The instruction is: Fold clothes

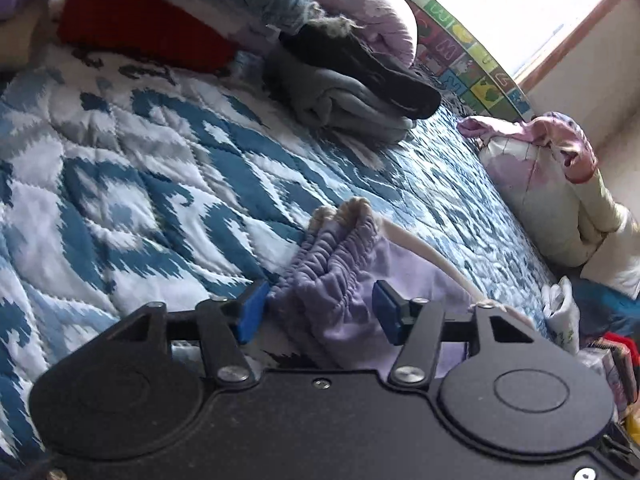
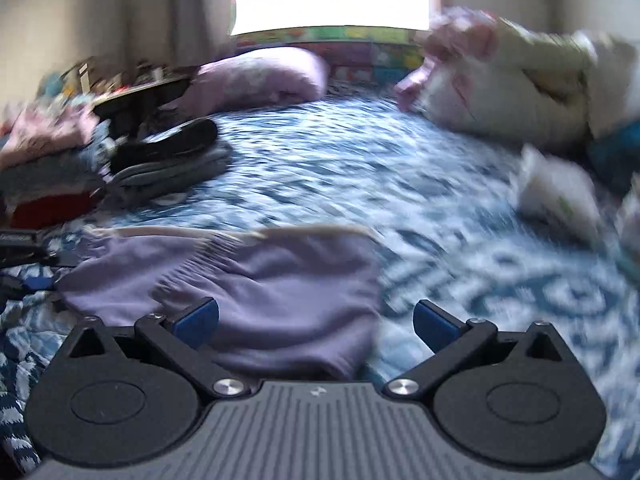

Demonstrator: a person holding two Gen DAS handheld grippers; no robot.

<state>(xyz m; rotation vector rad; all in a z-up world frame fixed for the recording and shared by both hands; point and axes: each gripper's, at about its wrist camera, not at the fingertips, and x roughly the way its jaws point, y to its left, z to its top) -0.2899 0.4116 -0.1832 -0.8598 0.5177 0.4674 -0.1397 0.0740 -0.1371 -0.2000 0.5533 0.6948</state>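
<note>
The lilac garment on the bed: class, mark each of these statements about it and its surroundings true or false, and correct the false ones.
1. The lilac garment lies on a blue and white patterned quilt. True.
2. The right claw is clamped shut on the garment. False: its jaws stand wide apart, with no pad pressing on the cloth.
3. The gathered waistband lies between the blue pads of the left claw. True.
4. A folded grey and black stack rests further up the bed. True.
5. The red item lies on top of the lilac garment. False: it sits apart, at the far end of the bed.
</note>
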